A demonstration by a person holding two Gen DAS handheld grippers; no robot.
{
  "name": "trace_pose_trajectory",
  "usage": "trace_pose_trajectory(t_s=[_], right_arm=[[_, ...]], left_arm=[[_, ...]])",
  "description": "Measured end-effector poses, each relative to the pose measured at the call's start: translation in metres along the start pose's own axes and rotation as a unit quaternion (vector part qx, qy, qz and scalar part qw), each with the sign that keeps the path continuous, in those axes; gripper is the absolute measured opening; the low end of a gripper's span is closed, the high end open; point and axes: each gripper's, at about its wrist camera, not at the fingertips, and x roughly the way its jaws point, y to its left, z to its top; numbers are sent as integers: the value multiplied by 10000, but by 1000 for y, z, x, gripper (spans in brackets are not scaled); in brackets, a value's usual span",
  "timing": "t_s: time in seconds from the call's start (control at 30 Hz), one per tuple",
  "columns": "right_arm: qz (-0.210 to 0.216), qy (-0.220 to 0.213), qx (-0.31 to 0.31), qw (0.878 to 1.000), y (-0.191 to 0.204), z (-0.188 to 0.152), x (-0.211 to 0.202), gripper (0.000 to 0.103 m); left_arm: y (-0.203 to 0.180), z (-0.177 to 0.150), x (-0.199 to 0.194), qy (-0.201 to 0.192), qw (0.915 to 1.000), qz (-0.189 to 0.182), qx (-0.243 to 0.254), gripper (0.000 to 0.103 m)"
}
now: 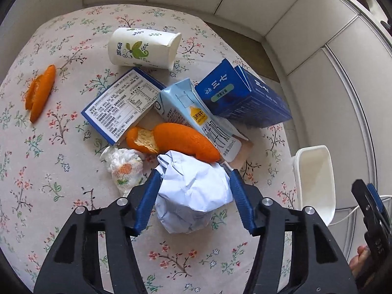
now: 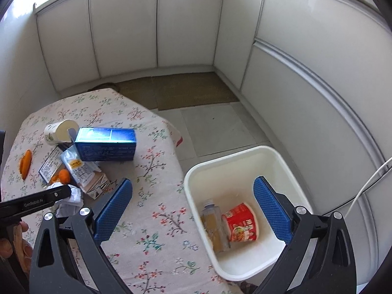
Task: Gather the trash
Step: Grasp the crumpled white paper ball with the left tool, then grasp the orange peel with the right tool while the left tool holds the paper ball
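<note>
Your L gripper [image 1: 193, 174] brackets the crumpled paper ball [image 1: 193, 193], jaws wide, not pinching yet; R gripper [image 2: 193, 210] open, empty, over bin [image 2: 245, 154] to its right

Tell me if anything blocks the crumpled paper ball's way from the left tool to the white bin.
Nothing visible does. The left tool brackets the crumpled paper ball; bare tablecloth lies between it and the open white bin beside the table. The right tool hovers over that edge, though.

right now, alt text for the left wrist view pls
The left tongs straddle a crumpled paper ball on a floral tablecloth. Beyond lie orange peel, a milk carton, a blue box and a tipped paper cup.
</note>
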Motion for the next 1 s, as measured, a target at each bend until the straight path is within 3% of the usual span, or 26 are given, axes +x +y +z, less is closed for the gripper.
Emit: trace_pose_trajectory(t_s=[0.23, 0.37, 0.5, 0.57, 0.63, 0.73, 1.0], right_arm=[[636, 411, -18, 9971, 20, -3, 13, 96], [1517, 1018, 92, 9831, 47, -11, 33, 96], [1806, 1221, -67, 9759, 86, -17, 49, 95], [1908, 1228, -202, 9737, 106, -18, 53, 91], [1996, 1231, -462, 9710, 130, -19, 56, 75], [2048, 1356, -714, 9667, 158, -22, 65, 59], [1987, 1650, -805, 9627, 185, -27, 99, 40]], left_arm=[[14, -3, -49, -468, 9989, -95, 3, 54], [36, 1, -93, -990, 9950, 8, -155, 54], [59, 1, -128, -1373, 9899, 131, -337, 54], [70, 1, -138, -1460, 9882, 156, -441, 54], [77, 0, -143, -1489, 9875, 207, -467, 54], [87, -2, -144, -1454, 9878, 253, -487, 55], [111, -10, -143, -1333, 9890, 334, -550, 55]])
